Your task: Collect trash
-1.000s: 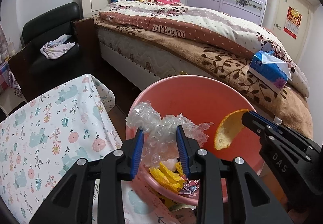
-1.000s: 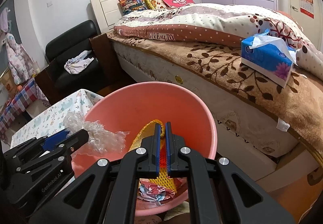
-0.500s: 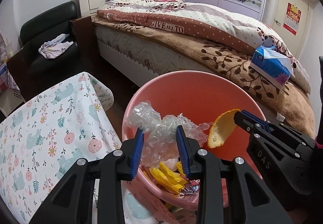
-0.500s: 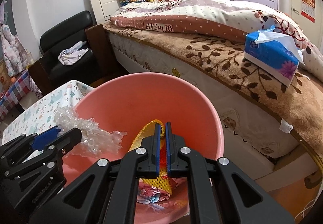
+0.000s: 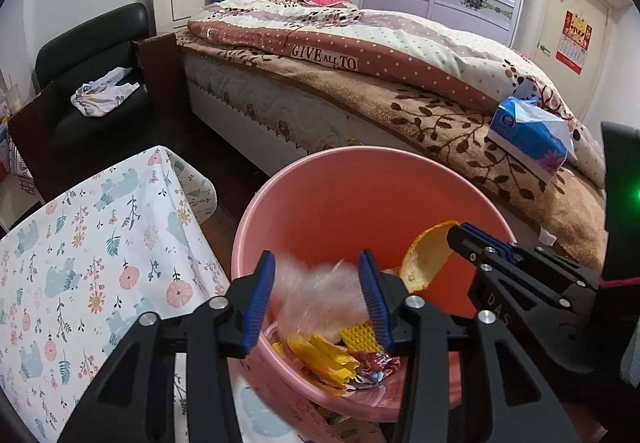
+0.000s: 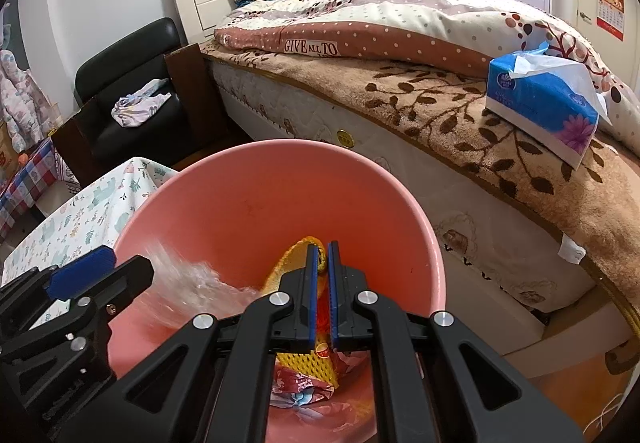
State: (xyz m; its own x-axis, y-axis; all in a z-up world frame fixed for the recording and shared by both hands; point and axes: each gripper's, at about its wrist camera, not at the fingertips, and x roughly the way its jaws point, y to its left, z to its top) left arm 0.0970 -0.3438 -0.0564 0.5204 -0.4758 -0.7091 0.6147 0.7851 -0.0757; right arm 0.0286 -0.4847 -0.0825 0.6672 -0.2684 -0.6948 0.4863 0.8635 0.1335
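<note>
the quilt [image 5: 360,39] on the bed carries a printed band reading "give all to", legible in both views. in the left wrist view the black body of the right gripper [image 5: 454,233] bears the raised letters "das". the red wall calendar [image 5: 572,42] and the blue tissue pack [image 6: 540,99] have print too small to read.

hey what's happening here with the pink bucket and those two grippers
A person is dropping trash into the pink bucket. The left hand-held gripper has just been opening, and the blurred clear plastic wrap is between its pads, seemingly falling free. The right hand-held gripper is shut on an orange peel over the bucket.
</note>
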